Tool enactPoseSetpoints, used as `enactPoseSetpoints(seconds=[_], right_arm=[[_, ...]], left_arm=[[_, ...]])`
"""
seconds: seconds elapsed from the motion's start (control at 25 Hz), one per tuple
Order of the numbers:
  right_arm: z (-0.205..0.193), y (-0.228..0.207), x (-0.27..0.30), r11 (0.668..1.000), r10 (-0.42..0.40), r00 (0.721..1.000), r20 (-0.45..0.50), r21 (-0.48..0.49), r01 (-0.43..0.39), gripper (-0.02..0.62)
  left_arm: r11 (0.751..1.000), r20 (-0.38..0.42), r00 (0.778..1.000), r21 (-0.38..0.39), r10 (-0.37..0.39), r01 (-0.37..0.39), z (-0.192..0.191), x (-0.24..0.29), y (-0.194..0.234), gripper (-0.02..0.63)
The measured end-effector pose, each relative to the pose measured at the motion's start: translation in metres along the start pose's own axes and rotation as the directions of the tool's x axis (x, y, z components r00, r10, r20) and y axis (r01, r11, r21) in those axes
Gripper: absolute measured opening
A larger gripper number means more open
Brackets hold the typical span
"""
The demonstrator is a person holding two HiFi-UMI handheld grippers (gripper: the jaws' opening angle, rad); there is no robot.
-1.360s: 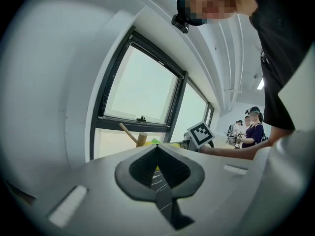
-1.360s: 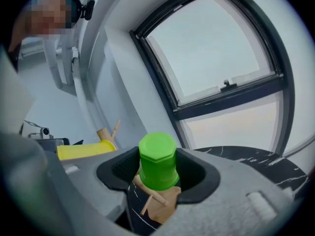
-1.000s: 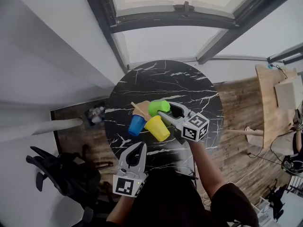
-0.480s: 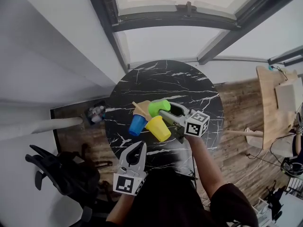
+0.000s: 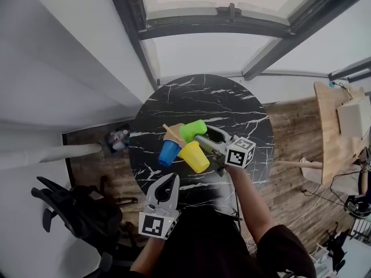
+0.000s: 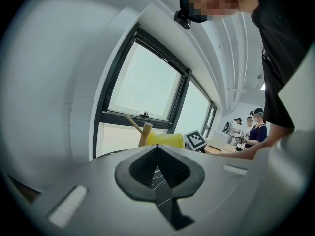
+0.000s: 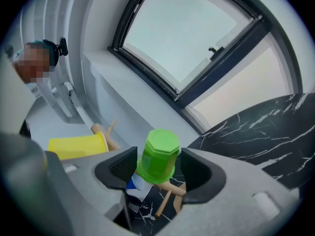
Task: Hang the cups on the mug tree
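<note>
A wooden mug tree (image 5: 173, 132) stands mid-table on the round black marble table (image 5: 197, 94). A blue cup (image 5: 168, 153), a yellow cup (image 5: 194, 157) and a green cup (image 5: 193, 130) hang on its pegs. My right gripper (image 5: 202, 136) reaches in from the right. Its jaws have just been opening and stand either side of the green cup (image 7: 158, 156), with a gap at the pads. That view also shows the yellow cup (image 7: 78, 144) at left and the blue cup (image 7: 133, 183) below. My left gripper (image 5: 172, 179) is shut and empty near the table's front edge, pointing at the yellow cup (image 6: 165, 139).
A black office chair (image 5: 75, 213) stands at the lower left on the wooden floor. A light wooden desk (image 5: 339, 120) is at the far right. A window (image 5: 203, 57) runs behind the table. Several people (image 6: 248, 129) stand far off in the left gripper view.
The right gripper has rolled a little and its jaws have widened around the green cup, which now rests on its peg. The left gripper has stayed still.
</note>
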State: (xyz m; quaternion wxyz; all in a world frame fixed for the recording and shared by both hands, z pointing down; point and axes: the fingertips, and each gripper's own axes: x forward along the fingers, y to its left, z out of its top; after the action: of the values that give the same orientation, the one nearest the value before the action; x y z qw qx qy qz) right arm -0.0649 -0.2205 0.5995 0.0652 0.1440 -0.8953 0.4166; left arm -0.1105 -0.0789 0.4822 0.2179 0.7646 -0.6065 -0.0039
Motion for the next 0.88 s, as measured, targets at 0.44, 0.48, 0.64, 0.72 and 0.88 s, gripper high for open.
enactPoseSetpoints(seconds=[0.44,0.48,0.64,0.72,0.88], right_arm=[[-0.002,-0.005,-0.017,0.999,-0.04,0.999,0.011,0.002,0.04,0.279],[-0.003,-0.005,-0.02,0.999,-0.045,0.999,0.011,-0.002,0.045,0.279],[-0.005,-0.002,-0.034,0.995,-0.085,0.996,0.02,-0.041,0.086,0.279],[-0.005,0.001,-0.043,0.992,-0.109,0.994,0.031,-0.061,0.111,0.279],[-0.006,0.01,-0.062,0.983,-0.153,0.987,0.049,-0.093,0.157,0.278]], left_arm=[[1.0,0.013,1.0,0.009,-0.004,0.004,0.002,-0.008,-0.007,0.001],[1.0,0.013,1.0,0.011,-0.004,0.004,0.002,-0.009,-0.008,0.001],[1.0,0.024,1.0,0.018,-0.01,0.009,0.005,-0.013,-0.014,0.0],[1.0,0.029,0.999,0.021,-0.013,0.013,0.006,-0.016,-0.018,0.0],[0.999,0.041,0.999,0.033,-0.018,0.017,0.008,-0.023,-0.025,0.0]])
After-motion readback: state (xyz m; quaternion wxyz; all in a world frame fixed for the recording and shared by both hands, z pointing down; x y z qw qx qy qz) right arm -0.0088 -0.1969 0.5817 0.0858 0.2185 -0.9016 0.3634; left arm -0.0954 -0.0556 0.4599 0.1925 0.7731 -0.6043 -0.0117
